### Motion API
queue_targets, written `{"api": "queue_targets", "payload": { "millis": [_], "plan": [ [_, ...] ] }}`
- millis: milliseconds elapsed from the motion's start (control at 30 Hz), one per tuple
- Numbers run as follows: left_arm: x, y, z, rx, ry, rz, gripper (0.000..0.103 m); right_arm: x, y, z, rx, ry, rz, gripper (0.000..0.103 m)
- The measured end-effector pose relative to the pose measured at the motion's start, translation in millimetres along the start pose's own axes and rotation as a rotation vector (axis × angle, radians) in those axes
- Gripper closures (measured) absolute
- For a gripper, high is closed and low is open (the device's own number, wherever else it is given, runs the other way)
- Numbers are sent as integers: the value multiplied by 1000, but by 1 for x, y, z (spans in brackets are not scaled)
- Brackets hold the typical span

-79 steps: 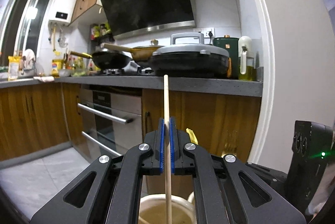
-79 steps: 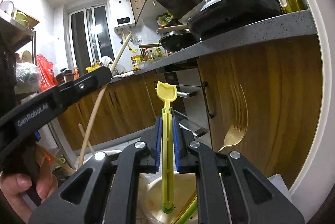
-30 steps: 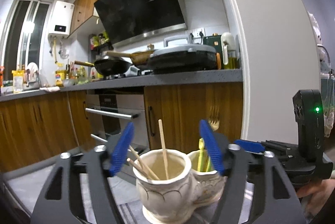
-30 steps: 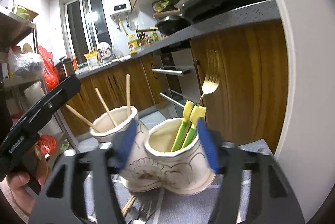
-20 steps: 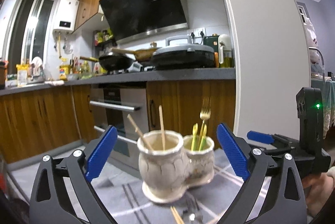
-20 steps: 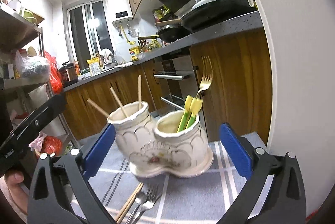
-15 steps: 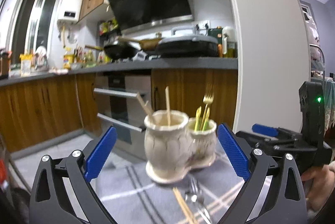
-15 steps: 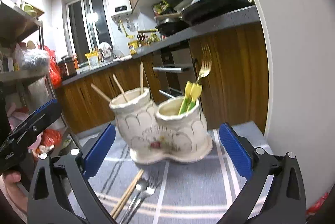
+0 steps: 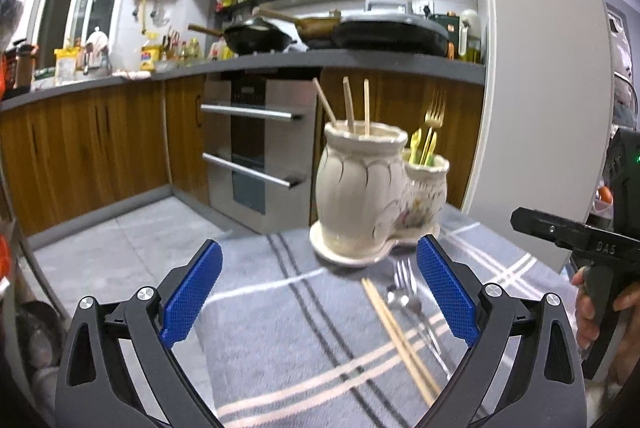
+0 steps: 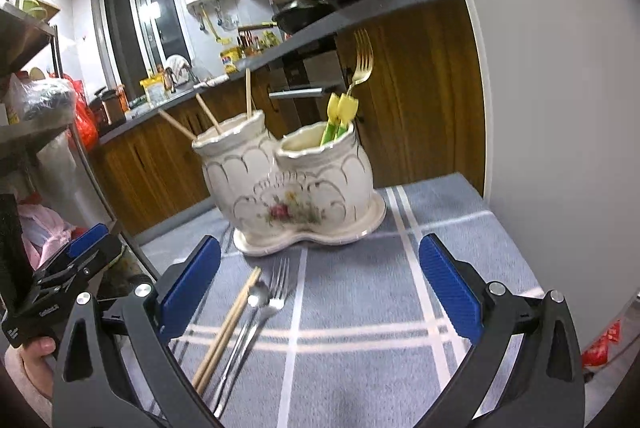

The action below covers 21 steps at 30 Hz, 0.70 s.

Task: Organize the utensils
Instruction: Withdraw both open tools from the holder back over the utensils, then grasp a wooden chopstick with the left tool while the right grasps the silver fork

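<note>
Both left gripper (image 9: 318,292) and right gripper (image 10: 320,286) wide open, empty; chopsticks (image 10: 226,328) touching fork (image 10: 256,320) before ceramic holder (image 10: 292,183) risk double-grab.

Holder (image 10: 288,179): glazed ceramic, glossy cream, painted flowers. Chopsticks (image 10: 226,328) at its 7 o'clock: plain matt wood; the sticks (image 9: 356,103) standing in the holder look the same. Fork (image 10: 276,292) and spoon (image 10: 256,298) beside them: polished metal, shiny. Upright fork (image 10: 362,61): gold-toned metal, glossy. Yellow-green handles (image 10: 340,115): smooth plastic. Tablecloth (image 10: 360,308): woven cloth, matt blue-grey with white stripes. Gripper pads (image 10: 450,290): blue, fine rough texture; frames matt black plastic. Cabinets (image 9: 80,143): wood grain, slight sheen.
</note>
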<state>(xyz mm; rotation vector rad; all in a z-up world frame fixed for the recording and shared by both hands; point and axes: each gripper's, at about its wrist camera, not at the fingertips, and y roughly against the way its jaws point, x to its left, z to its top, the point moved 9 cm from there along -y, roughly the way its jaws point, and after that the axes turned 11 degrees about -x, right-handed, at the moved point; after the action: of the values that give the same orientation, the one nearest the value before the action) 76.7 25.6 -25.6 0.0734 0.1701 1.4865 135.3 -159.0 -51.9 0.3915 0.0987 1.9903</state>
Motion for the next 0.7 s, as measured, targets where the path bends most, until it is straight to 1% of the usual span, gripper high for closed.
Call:
{"api": "queue_targets", "payload": {
  "millis": [167,333,500,700],
  "plan": [
    [-1,-1,-11,35,-35,-2,6,8,-1,-15,51,35,-7,5],
    [5,4,-13,45,-45,14,6,17,-4,-29,100,78,-20,5],
    [13,1,-20,95,-49,35,6,22,-9,-45,170,104,-37,5],
    [16,-5,-33,161,-71,34,6,37,-18,-61,238,160,-35,5]
  ]
}}
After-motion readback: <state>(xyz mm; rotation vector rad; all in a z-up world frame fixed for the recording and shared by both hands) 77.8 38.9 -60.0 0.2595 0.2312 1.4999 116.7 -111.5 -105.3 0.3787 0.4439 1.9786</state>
